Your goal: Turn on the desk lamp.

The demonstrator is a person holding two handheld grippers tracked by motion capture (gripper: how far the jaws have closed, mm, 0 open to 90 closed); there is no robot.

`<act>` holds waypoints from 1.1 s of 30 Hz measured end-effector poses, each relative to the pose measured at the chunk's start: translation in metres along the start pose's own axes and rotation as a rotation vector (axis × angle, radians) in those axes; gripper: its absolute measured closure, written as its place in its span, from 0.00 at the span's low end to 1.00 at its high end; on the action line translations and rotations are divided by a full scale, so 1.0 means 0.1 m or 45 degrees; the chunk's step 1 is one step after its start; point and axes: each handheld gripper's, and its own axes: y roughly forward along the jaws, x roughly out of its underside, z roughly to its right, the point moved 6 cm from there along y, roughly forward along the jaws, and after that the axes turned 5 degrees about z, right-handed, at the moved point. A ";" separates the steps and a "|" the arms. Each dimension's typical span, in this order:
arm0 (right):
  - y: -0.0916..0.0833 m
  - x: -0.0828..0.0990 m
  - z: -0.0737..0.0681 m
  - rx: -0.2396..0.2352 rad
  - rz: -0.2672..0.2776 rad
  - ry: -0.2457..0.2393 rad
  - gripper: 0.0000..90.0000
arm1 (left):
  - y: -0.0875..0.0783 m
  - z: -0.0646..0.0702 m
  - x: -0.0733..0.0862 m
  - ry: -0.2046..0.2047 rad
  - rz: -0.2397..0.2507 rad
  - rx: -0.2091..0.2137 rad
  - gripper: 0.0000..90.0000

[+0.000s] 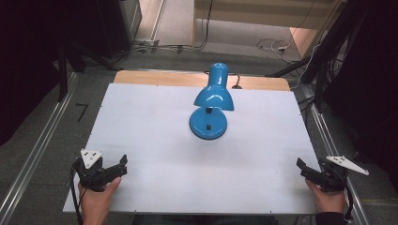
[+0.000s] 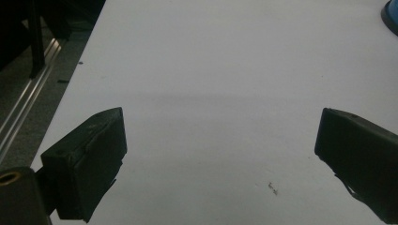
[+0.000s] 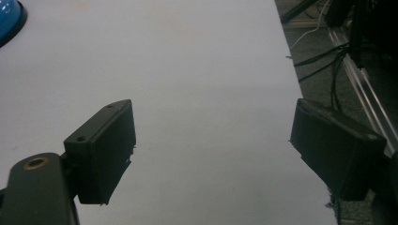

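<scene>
Currently both grippers sit at the near corners of the white worktop, nothing held in either.

Left gripper: near-left corner in the high view, held in the person's left hand, grey three-cornered plate on top, pointing inward and slightly forward across the board. Left gripper view shows its two black fingers spread wide, bare white surface between them, no contact with anything.

Right gripper: near-right corner, right at the board's edge, held in the right hand, plate tilted off to the right. Right gripper view shows its fingers wide apart too, nothing between them; the outer finger hangs over the board's right edge, with floor, a metal rail and cables beyond.

Blue desk lamp: stands upright on the worktop, about centre left-to-right and toward the far half. Round blue base flat on the surface, with a small dark switch on top of it. Shade tips forward and down over the base, so it hides the stem. Cord runs off the back edge over the bare wooden strip.

Lamp is well apart from both grippers, roughly the same gap to each. Each gripper view catches just a sliver of the blue base in an upper corner: top right in the left gripper view, top left in the right gripper view.
</scene>
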 end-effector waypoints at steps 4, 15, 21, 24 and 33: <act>0.03 0.01 -0.05 -0.024 -0.030 -0.002 0.14 | -0.01 -0.02 -0.01 -0.014 0.015 -0.010 0.04; 0.03 -0.05 -0.17 -0.034 0.000 -0.045 0.14 | 0.01 -0.05 0.02 -0.043 -0.015 0.002 0.04; 0.02 -0.09 -0.27 -0.064 0.027 -0.037 0.14 | 0.01 -0.05 0.03 -0.056 -0.014 0.001 0.04; 0.03 -0.11 -0.42 -0.110 0.033 -0.030 0.14 | 0.01 -0.05 0.02 -0.053 -0.014 -0.001 0.04; 0.11 -0.12 -0.71 -0.156 0.031 -0.112 0.14 | 0.01 -0.05 0.02 -0.054 -0.014 0.004 0.04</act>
